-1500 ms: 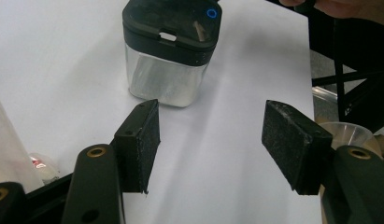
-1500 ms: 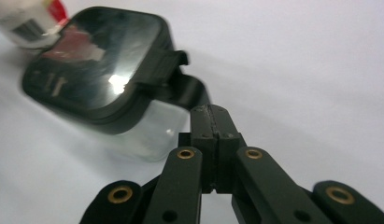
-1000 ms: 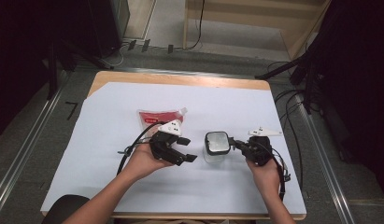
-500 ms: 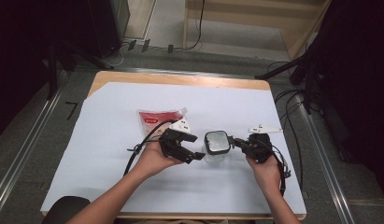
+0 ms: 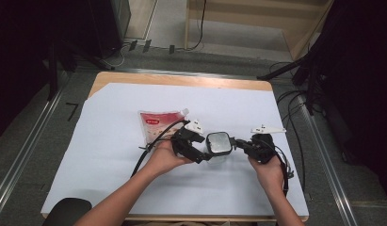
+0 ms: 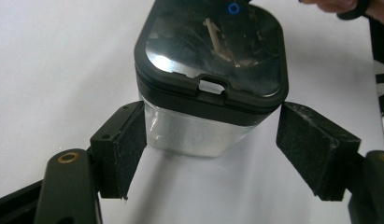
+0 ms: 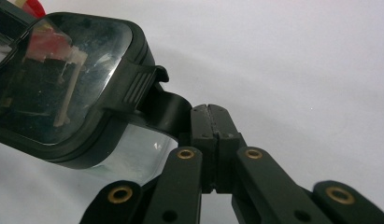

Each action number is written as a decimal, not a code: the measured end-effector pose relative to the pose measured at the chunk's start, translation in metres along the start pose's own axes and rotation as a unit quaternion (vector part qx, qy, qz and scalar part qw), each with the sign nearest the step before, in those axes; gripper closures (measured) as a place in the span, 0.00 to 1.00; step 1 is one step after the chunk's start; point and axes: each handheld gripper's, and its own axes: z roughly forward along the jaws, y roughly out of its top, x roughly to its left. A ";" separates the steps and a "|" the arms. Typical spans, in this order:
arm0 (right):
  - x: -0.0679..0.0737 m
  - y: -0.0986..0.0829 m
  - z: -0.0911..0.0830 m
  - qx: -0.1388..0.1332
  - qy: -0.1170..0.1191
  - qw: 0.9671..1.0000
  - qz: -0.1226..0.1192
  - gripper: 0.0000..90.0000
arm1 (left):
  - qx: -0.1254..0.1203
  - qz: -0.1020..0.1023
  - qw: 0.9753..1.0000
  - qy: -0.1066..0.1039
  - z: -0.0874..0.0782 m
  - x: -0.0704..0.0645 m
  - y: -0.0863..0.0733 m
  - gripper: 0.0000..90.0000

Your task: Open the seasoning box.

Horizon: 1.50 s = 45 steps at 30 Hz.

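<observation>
Container (image 6: 210, 88) between spread jaws, handle (image 7: 166, 109) pinched

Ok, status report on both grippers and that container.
Left gripper open, straddling container. Right gripper shut on lid tab. Pouch behind, clear.

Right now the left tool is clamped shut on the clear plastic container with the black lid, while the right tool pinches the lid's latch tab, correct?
Not quite. The left tool is open: its pads stand either side of the clear plastic container with the black lid, the right-hand pad clearly apart from it, as the left gripper view shows. The right tool does sit shut at the black latch tab.
</observation>
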 end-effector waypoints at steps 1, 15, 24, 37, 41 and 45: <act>0.000 0.000 0.000 0.000 0.000 1.000 0.000 1.00 | 0.000 0.000 1.000 0.000 0.000 0.000 0.000 0.28; -0.001 -0.001 0.000 0.001 0.004 1.000 0.005 1.00 | 0.008 0.013 1.000 0.020 0.012 -0.004 0.009 0.20; -0.002 -0.002 0.000 0.002 0.007 1.000 0.004 1.00 | 0.028 0.017 0.999 0.027 0.014 -0.006 0.016 0.20; -0.001 -0.002 0.000 0.003 0.006 1.000 0.004 1.00 | 0.022 0.032 0.999 0.036 0.012 -0.009 0.020 0.19; 0.000 -0.002 0.000 0.005 0.005 1.000 0.007 1.00 | 0.016 0.021 0.999 0.030 0.010 -0.008 0.022 0.19; 0.001 -0.002 -0.001 0.005 0.004 1.000 0.007 1.00 | 0.018 0.026 0.999 0.033 0.010 -0.009 0.022 0.19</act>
